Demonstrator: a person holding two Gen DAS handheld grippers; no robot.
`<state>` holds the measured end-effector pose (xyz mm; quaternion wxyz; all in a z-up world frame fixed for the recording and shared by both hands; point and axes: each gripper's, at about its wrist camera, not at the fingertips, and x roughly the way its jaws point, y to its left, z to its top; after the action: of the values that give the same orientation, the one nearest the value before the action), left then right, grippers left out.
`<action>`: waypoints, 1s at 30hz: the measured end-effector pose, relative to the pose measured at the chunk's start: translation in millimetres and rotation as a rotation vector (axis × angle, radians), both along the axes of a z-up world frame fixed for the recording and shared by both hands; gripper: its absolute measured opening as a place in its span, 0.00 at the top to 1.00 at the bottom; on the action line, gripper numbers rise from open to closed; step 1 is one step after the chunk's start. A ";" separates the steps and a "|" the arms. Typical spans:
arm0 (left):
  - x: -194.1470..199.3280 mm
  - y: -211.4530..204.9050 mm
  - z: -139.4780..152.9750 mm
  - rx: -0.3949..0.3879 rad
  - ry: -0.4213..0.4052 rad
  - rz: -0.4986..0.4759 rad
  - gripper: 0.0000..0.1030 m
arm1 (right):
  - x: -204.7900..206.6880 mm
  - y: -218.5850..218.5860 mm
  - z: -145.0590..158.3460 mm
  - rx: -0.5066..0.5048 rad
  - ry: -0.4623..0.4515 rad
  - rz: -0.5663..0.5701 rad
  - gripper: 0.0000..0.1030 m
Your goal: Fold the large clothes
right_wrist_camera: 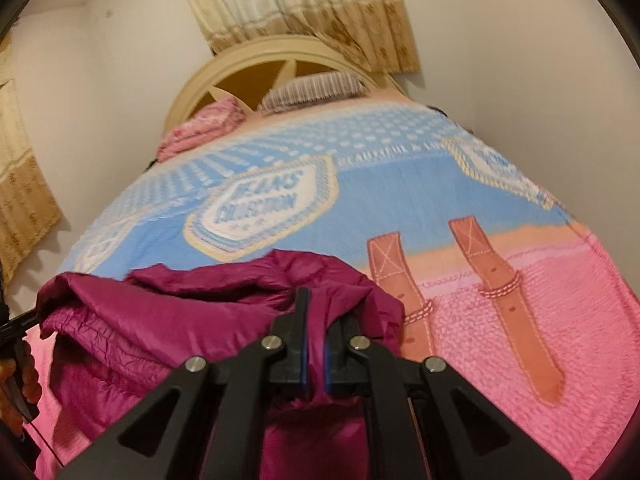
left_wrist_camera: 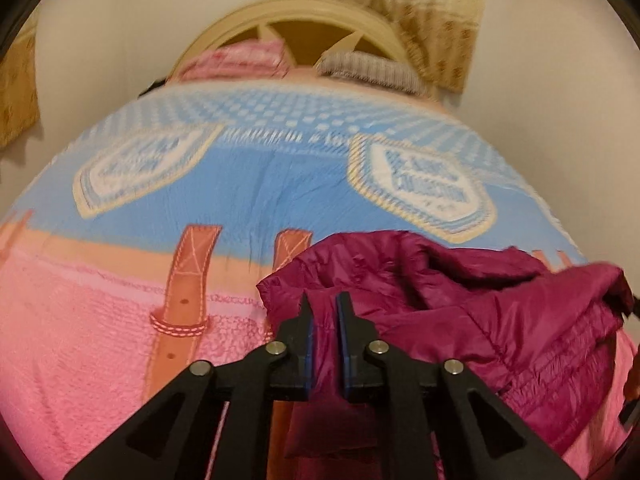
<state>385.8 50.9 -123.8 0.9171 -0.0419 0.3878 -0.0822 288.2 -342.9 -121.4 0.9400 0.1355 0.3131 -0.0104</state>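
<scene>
A shiny magenta quilted jacket (left_wrist_camera: 480,312) lies bunched near the foot of the bed. My left gripper (left_wrist_camera: 325,308) is shut on a fold of its fabric at the jacket's left end, with cloth hanging down between the fingers. In the right wrist view the same jacket (right_wrist_camera: 168,320) spreads to the left, and my right gripper (right_wrist_camera: 316,312) is shut on a fold at its right end; its right fingertip is hidden under the cloth. The jacket hangs loosely between the two grippers, partly lifted off the blanket.
The bed is covered by a blue and pink blanket (left_wrist_camera: 248,200) with printed brown belt straps (right_wrist_camera: 508,300). A folded pink blanket (right_wrist_camera: 200,128) and a striped pillow (right_wrist_camera: 316,88) lie at the cream headboard (left_wrist_camera: 320,12). Walls and curtains (right_wrist_camera: 296,4) stand behind.
</scene>
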 end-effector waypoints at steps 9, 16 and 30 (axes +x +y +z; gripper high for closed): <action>35.3 1.4 -8.0 0.123 -0.051 0.207 0.16 | 48.6 -17.7 -36.7 0.028 0.067 -0.048 0.93; -2.9 4.0 45.3 0.155 -0.217 0.308 0.16 | 62.6 -23.4 -19.0 0.079 0.054 -0.042 0.62; -23.2 -96.7 20.8 0.309 -0.264 0.171 0.14 | 37.0 73.4 9.7 -0.107 -0.053 0.002 0.11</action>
<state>362.6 -45.8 -103.0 0.9591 0.0776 0.2673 0.0514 325.2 -269.5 -111.7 0.9538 0.0851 0.2874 -0.0226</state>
